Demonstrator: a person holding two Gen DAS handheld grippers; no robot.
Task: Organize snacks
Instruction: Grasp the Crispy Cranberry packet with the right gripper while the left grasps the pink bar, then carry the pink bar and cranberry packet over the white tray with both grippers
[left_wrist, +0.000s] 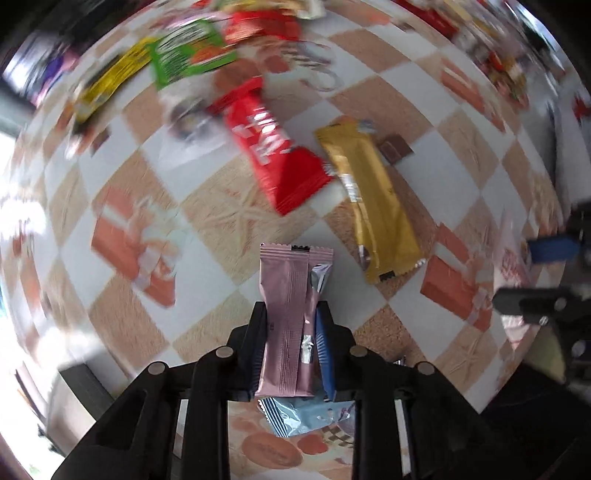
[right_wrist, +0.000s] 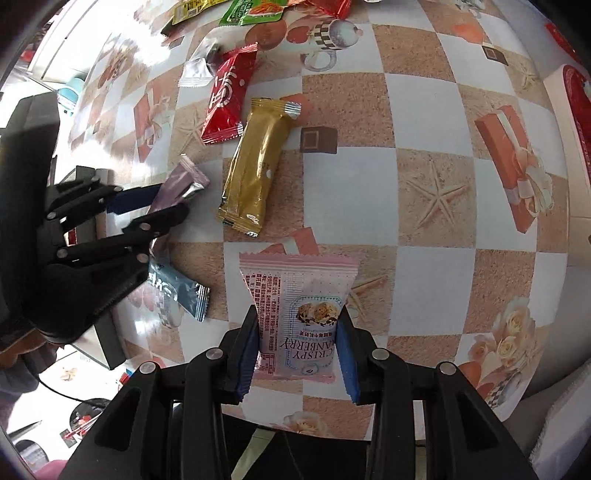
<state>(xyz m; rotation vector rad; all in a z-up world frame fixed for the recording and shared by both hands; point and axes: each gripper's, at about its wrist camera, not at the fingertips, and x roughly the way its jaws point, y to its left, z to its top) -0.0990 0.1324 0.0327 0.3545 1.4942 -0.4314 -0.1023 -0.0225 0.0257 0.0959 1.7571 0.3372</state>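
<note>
Left gripper (left_wrist: 291, 325): clamped on mauve snack bar (left_wrist: 286, 317), held above tablecloth (left_wrist: 221, 218).
Right gripper (right_wrist: 299, 332): clamped on pink cranberry crisp pkt (right_wrist: 299, 310), held over the cloth.
On cloth: gold bar (right_wrist: 255, 166) lying beside red wrapper (right_wrist: 227, 98), ends touching; blue-grey pkt (right_wrist: 181, 291) under left gripper; green pkt (right_wrist: 255, 9) and yellow pkt (right_wrist: 192, 5) at far edge, well apart from grippers.

Checkered table (right_wrist: 424, 110) with gold (right_wrist: 253, 166), red (right_wrist: 227, 98), apparently blue packets (right_wrist: 181, 291)
</note>
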